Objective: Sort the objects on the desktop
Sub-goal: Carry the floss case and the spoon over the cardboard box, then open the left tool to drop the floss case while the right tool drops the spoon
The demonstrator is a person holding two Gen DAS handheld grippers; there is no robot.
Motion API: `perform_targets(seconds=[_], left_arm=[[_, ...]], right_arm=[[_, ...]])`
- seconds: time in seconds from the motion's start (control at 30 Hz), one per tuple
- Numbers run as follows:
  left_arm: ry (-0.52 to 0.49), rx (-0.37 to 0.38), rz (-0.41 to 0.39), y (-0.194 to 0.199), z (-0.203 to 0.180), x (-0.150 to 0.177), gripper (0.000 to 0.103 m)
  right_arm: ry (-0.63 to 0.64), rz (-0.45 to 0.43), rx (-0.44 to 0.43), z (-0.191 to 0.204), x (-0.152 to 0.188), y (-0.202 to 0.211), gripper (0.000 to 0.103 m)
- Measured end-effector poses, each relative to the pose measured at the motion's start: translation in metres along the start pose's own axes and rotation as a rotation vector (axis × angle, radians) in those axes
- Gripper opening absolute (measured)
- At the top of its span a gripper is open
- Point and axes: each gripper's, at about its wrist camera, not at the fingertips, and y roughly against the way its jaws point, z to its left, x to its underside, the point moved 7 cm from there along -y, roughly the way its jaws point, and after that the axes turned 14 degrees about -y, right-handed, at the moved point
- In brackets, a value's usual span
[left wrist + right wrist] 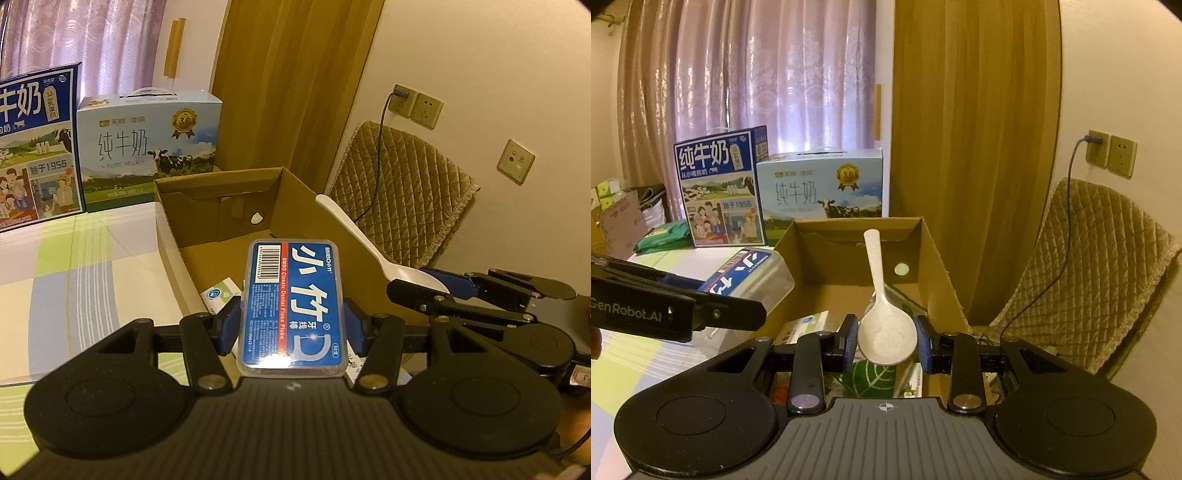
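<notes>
My left gripper is shut on a clear floss pick box with a blue label, held above the open cardboard box. From the right wrist view, that floss pick box hangs over the cardboard box's left wall. My right gripper is shut on the bowl of a white spoon, handle pointing forward over the cardboard box. In the left wrist view the spoon and right gripper sit to the right. Small packets lie inside the box.
Two milk cartons stand behind the box on a checked tablecloth. A quilted chair is on the right by a wall with sockets and a cable. Curtains hang behind. Green packets lie far left.
</notes>
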Motion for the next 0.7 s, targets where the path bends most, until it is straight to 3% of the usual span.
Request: perform_targets(seconds=[0.7], left_arm=[[0.035,0.027,0.013,-0.016,-0.002,0.003,0.052]], right_arm=[[0.015,0.001,0.009,0.000,-0.004,-0.005,0.030]])
